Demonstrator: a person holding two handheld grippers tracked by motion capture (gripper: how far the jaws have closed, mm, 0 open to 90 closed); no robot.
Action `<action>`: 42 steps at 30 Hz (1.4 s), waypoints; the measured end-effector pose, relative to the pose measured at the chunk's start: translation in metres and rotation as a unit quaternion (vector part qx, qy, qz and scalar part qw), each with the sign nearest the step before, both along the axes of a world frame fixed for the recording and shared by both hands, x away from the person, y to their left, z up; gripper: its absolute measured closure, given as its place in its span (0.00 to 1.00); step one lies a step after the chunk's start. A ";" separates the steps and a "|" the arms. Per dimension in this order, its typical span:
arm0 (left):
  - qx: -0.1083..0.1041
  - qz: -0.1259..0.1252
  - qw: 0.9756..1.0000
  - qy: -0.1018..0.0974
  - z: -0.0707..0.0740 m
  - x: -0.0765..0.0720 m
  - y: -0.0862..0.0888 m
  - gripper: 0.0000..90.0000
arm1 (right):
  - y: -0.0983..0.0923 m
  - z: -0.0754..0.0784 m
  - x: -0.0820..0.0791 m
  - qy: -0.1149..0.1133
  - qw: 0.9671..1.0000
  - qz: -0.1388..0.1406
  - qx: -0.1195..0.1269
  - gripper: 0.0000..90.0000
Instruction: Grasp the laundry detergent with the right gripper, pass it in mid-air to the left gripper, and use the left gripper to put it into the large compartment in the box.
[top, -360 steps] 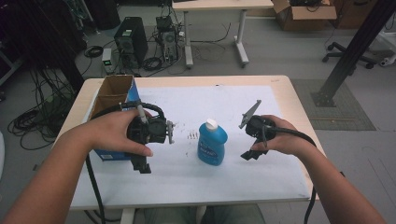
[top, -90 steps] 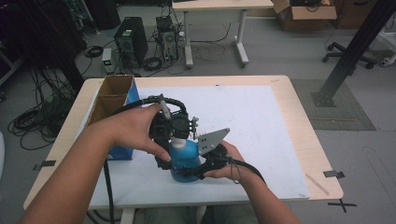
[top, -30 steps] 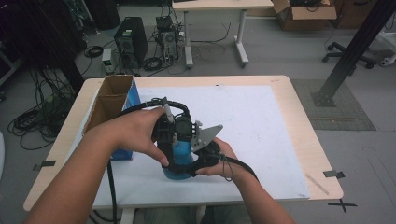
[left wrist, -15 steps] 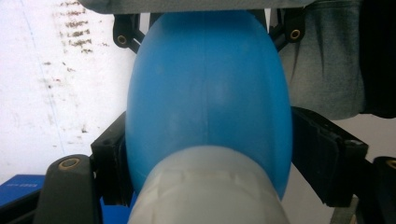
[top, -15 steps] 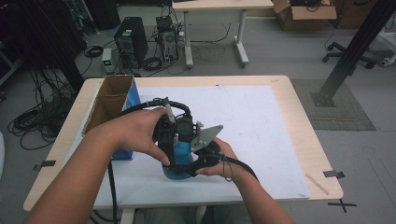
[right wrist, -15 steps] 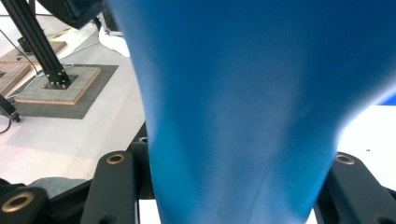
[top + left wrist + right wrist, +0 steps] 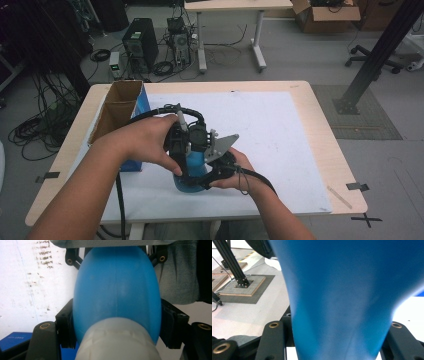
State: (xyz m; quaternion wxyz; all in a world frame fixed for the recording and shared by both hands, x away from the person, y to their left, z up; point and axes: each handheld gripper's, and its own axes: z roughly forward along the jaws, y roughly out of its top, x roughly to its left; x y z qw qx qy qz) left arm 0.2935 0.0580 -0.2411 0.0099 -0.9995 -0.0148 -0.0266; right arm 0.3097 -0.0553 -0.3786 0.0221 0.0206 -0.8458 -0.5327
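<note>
Two claws are meeting on one thing: a blue plastic bottle with a white screw cap point(image 7: 192, 172), which is standing on the white sheet covering the pale wooden table point(image 7: 320, 120), near the front edge and just right of the open cardboard box with blue sides point(image 7: 120, 107). I am holding my left gripper point(image 7: 187, 150) above the bottle, pointing down, and in the left gripper view I am looking straight along the bottle from its top: the white cap point(image 7: 117, 340) is sitting nearest the camera, low in the picture, and the blue body point(image 7: 116, 287) is swelling away behind it, so the long axis is running roughly upright, cap up and base toward the sheet. My left jaws have just been closing with the bottle between them, and the black pads point(image 7: 172, 325) are now pressing against both flanks of the shoulder just below the cap. I am holding my right gripper point(image 7: 217, 172) low and to the side, its grey three-cornered plate point(image 7: 222, 145) tilting up toward the back of the table. In the right gripper view the blue body point(image 7: 342, 300) is narrowing between my two black jaws, which are pinching it tightly from both sides.
</note>
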 end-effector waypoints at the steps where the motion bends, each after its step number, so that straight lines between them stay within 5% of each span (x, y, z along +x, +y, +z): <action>1: 0.000 -0.001 1.000 0.000 0.000 0.000 0.000 0.34 | 0.000 0.000 0.000 -0.002 1.000 0.000 0.000 0.50; 35: 0.005 -0.013 1.000 -0.017 0.002 -0.002 0.001 0.42 | 0.003 0.001 -0.001 -0.004 1.000 0.000 0.005 0.50; 42: 0.021 -0.009 1.000 -0.017 0.002 -0.002 0.000 0.42 | 0.005 0.002 -0.002 -0.006 1.000 -0.002 0.004 0.50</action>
